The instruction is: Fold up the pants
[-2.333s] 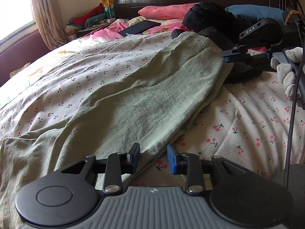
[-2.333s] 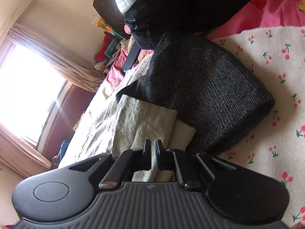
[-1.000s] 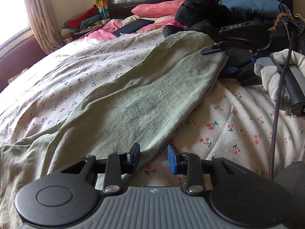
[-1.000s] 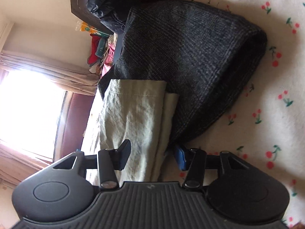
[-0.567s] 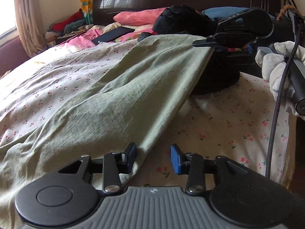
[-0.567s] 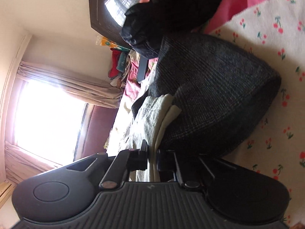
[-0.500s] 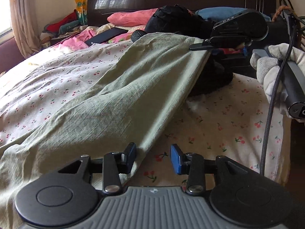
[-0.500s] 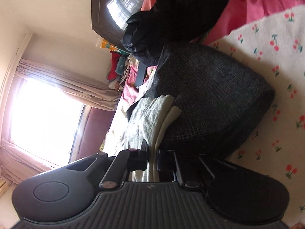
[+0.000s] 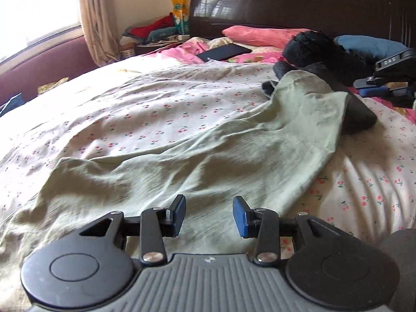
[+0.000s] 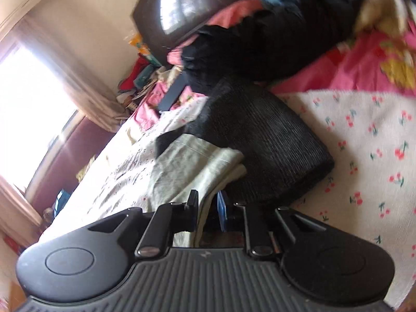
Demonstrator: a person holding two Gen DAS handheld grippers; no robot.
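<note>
Pale green pants [image 9: 208, 161] lie slack and creased along the cherry-print bed sheet [image 9: 156, 104]. Their far hem rests against a folded dark grey garment [image 9: 358, 111]. My left gripper [image 9: 209, 214] hovers open just over the near part of the pants, with nothing pinched. At the far right my right gripper [image 9: 374, 89] hangs beside the hem. In the right wrist view the pants [image 10: 192, 161] show their folded hem running into the narrow gap of the right gripper [image 10: 208, 209]. Its jaws are opening and the pads no longer press the cloth.
A black clothes heap [image 9: 319, 52], a pink pillow [image 9: 260, 35] and a flat black slab [image 9: 223, 53] lie before the dark headboard [image 9: 286, 5]. The dark grey garment [image 10: 265, 150] sits right of the hem. Curtain and window are at left.
The pants leg, held up taut by the right gripper half a second ago, has dropped slack onto the bed as its jaws widened. The left gripper shifted from the pants' edge to over the cloth.
</note>
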